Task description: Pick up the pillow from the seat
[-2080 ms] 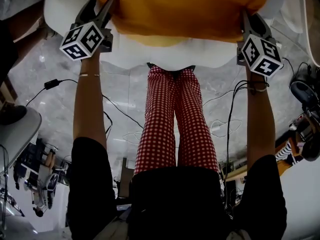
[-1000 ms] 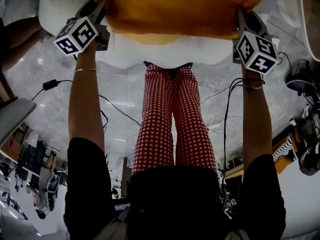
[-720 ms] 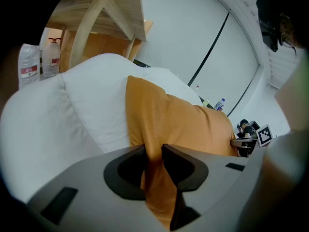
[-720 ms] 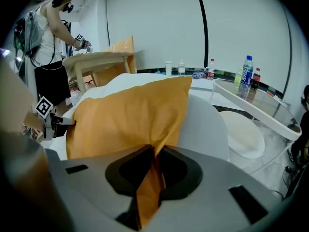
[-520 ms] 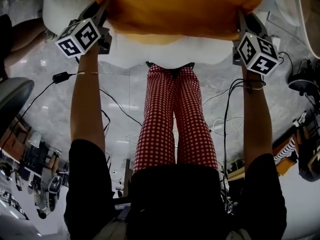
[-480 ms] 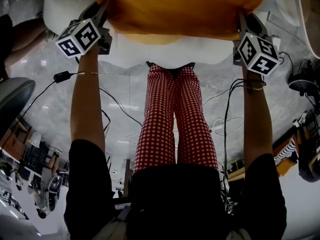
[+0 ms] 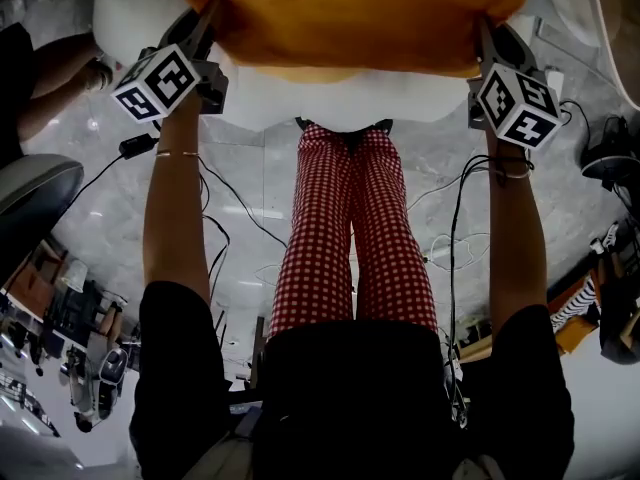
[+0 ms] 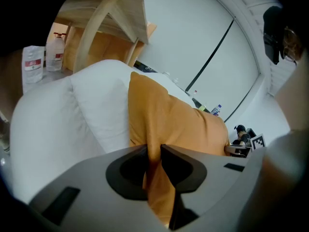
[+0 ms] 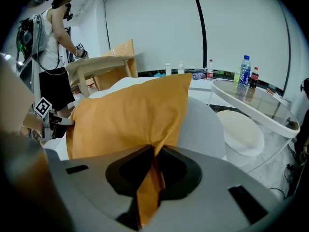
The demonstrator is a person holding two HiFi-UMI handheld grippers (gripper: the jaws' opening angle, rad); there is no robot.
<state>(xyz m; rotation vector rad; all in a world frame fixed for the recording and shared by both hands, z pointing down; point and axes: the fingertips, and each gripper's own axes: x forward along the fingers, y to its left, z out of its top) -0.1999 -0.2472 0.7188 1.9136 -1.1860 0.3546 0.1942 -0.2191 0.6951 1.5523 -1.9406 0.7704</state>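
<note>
An orange pillow rests against a white padded seat at the top of the head view. My left gripper is at the pillow's left edge. Its jaws have just been closing, and they now pinch a fold of the orange fabric at the left gripper. My right gripper holds the pillow's right edge. In the right gripper view the pillow bunches into the right gripper, which is shut on it. The pillow's far side is cut off by the top of the head view.
The person's legs in red checked trousers stand against the seat's front. Cables trail over the marble floor. A grey stool is at the left. A glass table with bottles and a white round chair stand to the right. Another person stands by a wooden table.
The left gripper has closed on the pillow's left edge and risen slightly with it. The right gripper keeps its hold and its place.
</note>
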